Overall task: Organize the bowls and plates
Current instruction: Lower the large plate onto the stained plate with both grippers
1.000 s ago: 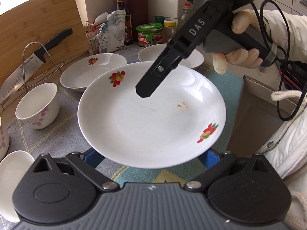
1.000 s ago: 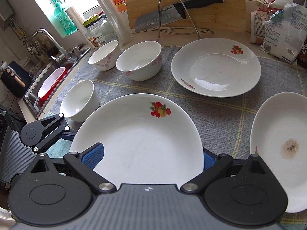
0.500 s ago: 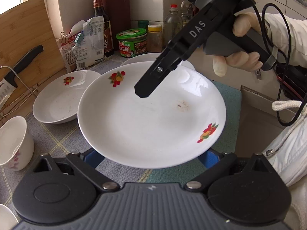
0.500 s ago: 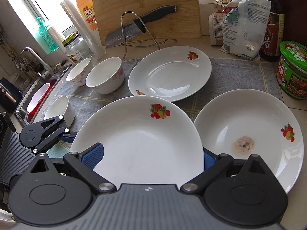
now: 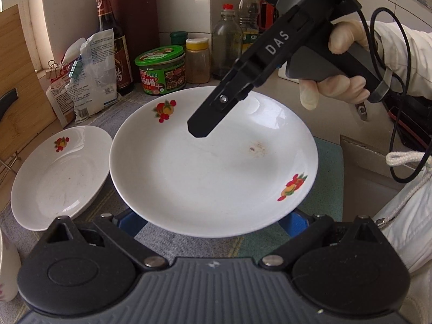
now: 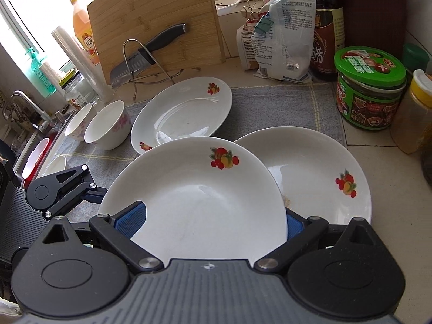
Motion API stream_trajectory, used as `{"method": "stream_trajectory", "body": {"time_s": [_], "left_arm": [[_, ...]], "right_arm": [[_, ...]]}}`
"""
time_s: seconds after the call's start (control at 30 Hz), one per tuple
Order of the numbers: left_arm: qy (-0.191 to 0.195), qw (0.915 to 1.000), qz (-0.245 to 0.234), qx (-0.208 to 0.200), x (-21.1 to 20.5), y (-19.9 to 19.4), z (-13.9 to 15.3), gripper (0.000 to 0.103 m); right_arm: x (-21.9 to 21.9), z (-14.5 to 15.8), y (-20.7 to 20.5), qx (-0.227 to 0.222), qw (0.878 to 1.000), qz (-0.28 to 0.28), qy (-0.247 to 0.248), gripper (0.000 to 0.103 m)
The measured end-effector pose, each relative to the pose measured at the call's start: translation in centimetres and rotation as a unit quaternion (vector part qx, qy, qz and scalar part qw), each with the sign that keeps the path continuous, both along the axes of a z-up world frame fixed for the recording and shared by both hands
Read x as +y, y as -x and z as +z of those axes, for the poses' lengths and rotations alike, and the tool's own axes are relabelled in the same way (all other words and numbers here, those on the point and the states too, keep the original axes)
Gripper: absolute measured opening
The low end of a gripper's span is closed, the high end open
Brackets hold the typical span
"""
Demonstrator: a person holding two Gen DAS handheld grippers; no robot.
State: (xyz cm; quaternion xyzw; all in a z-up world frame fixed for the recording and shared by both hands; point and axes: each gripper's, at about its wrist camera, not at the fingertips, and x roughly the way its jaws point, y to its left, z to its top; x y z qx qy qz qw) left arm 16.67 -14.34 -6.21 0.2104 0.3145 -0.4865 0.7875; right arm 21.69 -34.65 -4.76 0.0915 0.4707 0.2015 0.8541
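Both grippers hold one white plate with fruit prints (image 5: 210,167), also seen in the right wrist view (image 6: 199,199). My left gripper (image 5: 213,220) grips its near rim; my right gripper (image 6: 210,221) grips the opposite rim, and one of its fingers (image 5: 208,118) lies over the plate. The held plate hangs above and partly over a second plate (image 6: 318,178) with a brown stain. A third plate (image 6: 183,113) (image 5: 59,172) lies on the grey mat (image 6: 283,105). Several white bowls (image 6: 108,129) stand at the mat's left.
A green-lidded jar (image 6: 370,91), sauce bottles (image 6: 326,27), a clipped bag (image 6: 280,40) and a yellow-lidded jar (image 6: 415,113) stand behind the plates. A cutting board (image 6: 154,19) and knife (image 6: 148,54) on a wire rack are at the back. A sink (image 6: 35,156) lies at the left.
Both grippers carried the held plate to the right along the counter. It went from beside the bowls to above the stained plate near the jars.
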Motion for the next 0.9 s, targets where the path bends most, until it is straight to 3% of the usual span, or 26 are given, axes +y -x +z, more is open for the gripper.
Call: {"method": "stream_trajectory", "body": {"time_s": [0.9], "left_arm": [[-0.008,0.9997,-0.012,0.022,-4.1,-3.3,-1.4,0.100]], "right_arm": [[-4.4,-1.8,-2.4,0.013,1.000,-0.026,-0.004,0.102]]}}
